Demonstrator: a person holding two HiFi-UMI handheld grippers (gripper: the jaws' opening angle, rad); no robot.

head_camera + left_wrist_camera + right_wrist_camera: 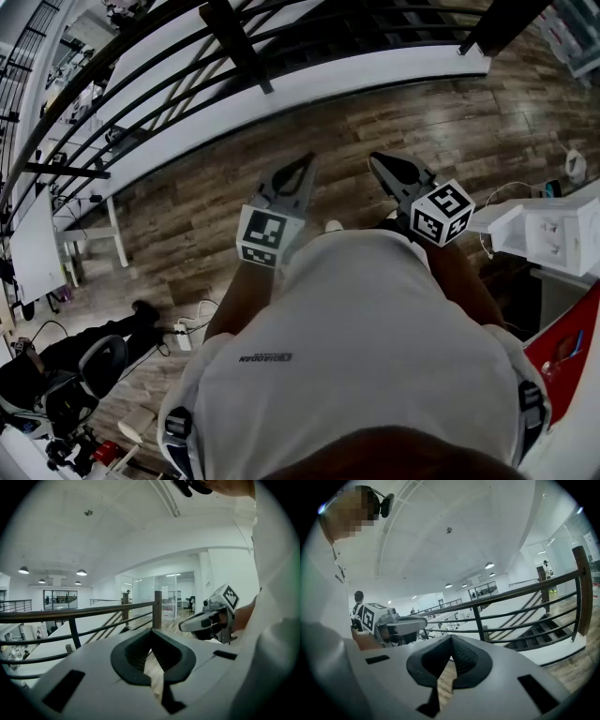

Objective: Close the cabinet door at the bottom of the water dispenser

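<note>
The wooden floor point(394, 122) fills most of the head view. A black railing point(234, 56) borders it on the far side, with a drop to a lower level beyond. At the right edge stand a white unit point(553, 234) and, below it, a red panel point(567, 342). These may belong to the water dispenser, but I cannot tell, and no cabinet door shows in any view. The task looks not yet begun.

The left hand-held gripper point(306, 161) and the right hand-held gripper point(377, 161) are held out in front of the person's chest, pointing towards the railing. Each has its jaws pressed together on nothing.

The main risk is the turn to the right. With the door out of sight, a quick swing could knock the right hand-held gripper against the white unit's corner, which lies just beside that arm. A door pushed near its hinge edge might also bounce back open.

There is open room ahead and to the left, as far as the railing. A power strip point(183, 333) and its cables lie on the floor at lower left, a trip hazard if the person steps back.
</note>
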